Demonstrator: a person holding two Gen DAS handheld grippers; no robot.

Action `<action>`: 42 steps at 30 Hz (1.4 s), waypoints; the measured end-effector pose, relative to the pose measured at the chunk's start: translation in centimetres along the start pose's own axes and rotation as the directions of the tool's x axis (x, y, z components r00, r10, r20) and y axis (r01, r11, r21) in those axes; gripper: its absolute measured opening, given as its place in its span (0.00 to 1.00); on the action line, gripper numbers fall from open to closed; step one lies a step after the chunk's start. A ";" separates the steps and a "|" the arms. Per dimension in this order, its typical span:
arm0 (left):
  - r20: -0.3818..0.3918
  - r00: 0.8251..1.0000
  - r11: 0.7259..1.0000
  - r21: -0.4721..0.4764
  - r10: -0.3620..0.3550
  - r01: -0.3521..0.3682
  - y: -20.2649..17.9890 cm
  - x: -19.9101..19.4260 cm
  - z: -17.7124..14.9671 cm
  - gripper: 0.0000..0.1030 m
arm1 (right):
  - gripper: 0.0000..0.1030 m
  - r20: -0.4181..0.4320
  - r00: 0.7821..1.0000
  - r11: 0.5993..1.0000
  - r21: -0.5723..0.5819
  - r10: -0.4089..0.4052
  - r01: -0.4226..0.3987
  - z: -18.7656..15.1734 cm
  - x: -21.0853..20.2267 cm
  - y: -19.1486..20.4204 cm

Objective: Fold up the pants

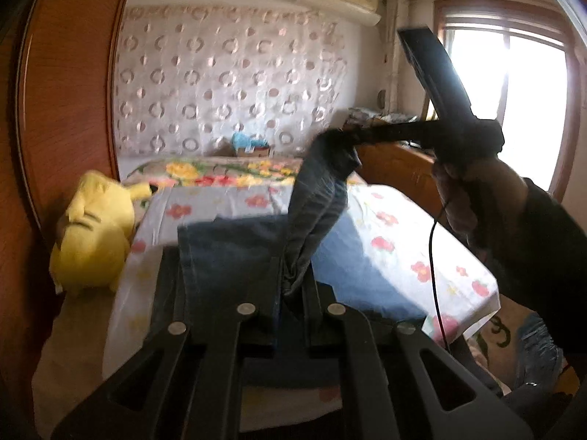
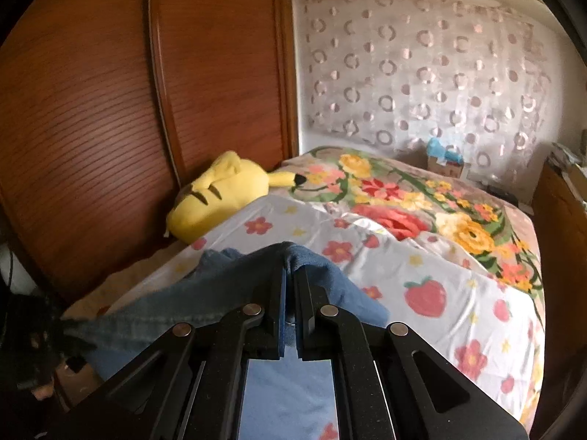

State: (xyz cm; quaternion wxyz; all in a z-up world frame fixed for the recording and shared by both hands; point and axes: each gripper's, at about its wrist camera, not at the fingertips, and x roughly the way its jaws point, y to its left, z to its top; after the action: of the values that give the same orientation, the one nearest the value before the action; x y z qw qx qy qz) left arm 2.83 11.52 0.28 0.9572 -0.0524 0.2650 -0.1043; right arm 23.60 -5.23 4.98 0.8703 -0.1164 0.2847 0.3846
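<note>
The left gripper [image 1: 291, 286] is pinching a fold of the pants [image 1: 234, 245], its 2 jaws nearly together with dark denim bunched between them. The right gripper [image 2: 290, 286] is clamping another part of the same pants [image 2: 205, 293], jaws closed on a ridge of blue cloth draping over its tips. In the left wrist view, the right gripper [image 1: 348, 135] is holding that part raised above the bed [image 1: 422, 253], a person's hand [image 1: 473, 194] gripping its handle. The denim is hanging in a twisted, creased band between the 2 grippers, faded blue with darker seams, above the near edge of the flowered sheet [image 2: 422, 267]. A yellow plush toy [image 2: 220, 194] is lying at the bed's left edge.
</note>
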 end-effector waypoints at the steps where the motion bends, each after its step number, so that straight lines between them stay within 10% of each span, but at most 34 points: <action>1: -0.011 1.000 1.000 -0.009 0.006 -0.006 0.1 0.1 -0.6 0.06 | 0.01 -0.014 1.000 1.000 -0.007 0.006 -0.006 0.2 1.0 0.4; 19: -0.164 0.986 0.995 -0.095 0.025 -0.041 3.2 4.0 -6.6 0.07 | 0.09 -0.227 0.973 0.998 -0.037 0.046 -0.056 -1.3 15.0 5.5; 23: -0.171 0.985 0.993 -0.108 0.025 -0.044 3.3 4.2 -6.8 0.09 | 0.37 -0.225 0.974 1.000 -0.007 0.027 -0.029 -1.4 14.7 4.8; 42: -0.152 0.987 0.989 -0.129 0.056 -0.076 4.9 3.1 -6.5 0.13 | 0.39 -0.205 0.977 0.998 0.007 -0.060 0.063 -6.1 10.4 -0.9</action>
State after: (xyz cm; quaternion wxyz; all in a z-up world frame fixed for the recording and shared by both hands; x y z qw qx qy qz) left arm 2.92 15.28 -7.62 0.9321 -0.1002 0.3431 -0.0580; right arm 27.40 -2.11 -6.11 0.8488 -0.1582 0.3716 0.3414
